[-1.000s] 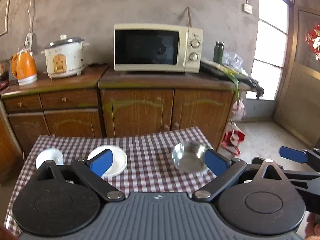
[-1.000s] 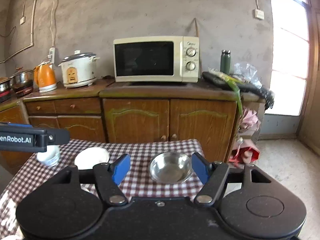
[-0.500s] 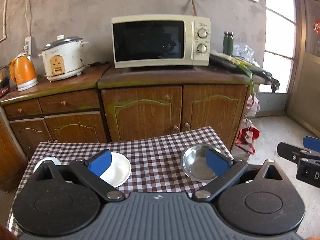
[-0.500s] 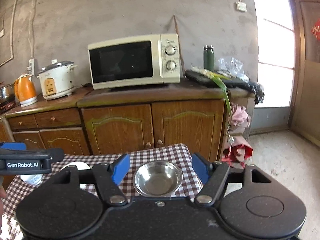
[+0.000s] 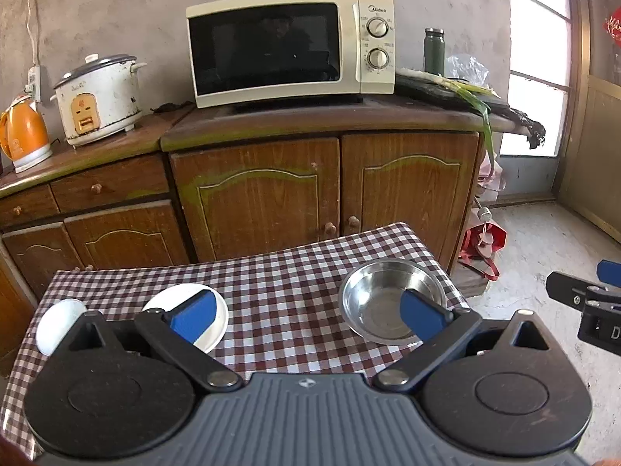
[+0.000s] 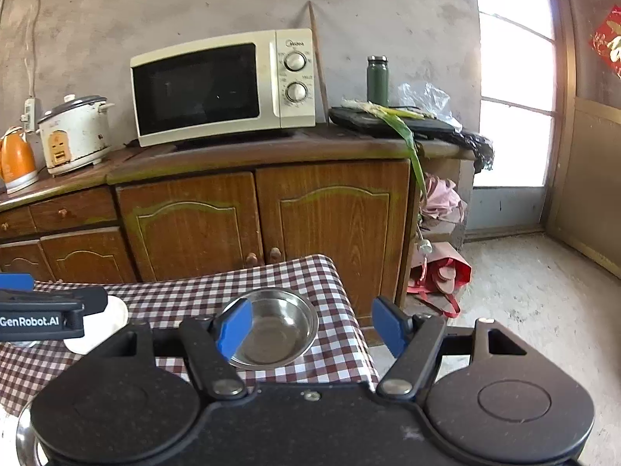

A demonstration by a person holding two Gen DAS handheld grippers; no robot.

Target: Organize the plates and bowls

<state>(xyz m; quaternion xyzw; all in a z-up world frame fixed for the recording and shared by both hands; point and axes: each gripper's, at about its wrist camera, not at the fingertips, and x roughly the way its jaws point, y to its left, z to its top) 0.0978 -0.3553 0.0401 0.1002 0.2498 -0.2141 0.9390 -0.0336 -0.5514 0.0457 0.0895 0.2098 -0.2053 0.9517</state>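
At lower centre of the right wrist view, the right gripper stands wide open w/ nothing held, its left blue pad overlapping the near rim of the steel bowl, prob. lined up to take that bowl by the rim. In the left wrist view the left gripper is also spread wide & empty, the white plate behind its left pad and a white bowl at far lower left, so each tool seems aimed at its own dish. The steel bowl is round, shiny, shallow-walled; plate & small bowl look smooth glazed ceramic, all on a soft red-white checked cloth covering the table.
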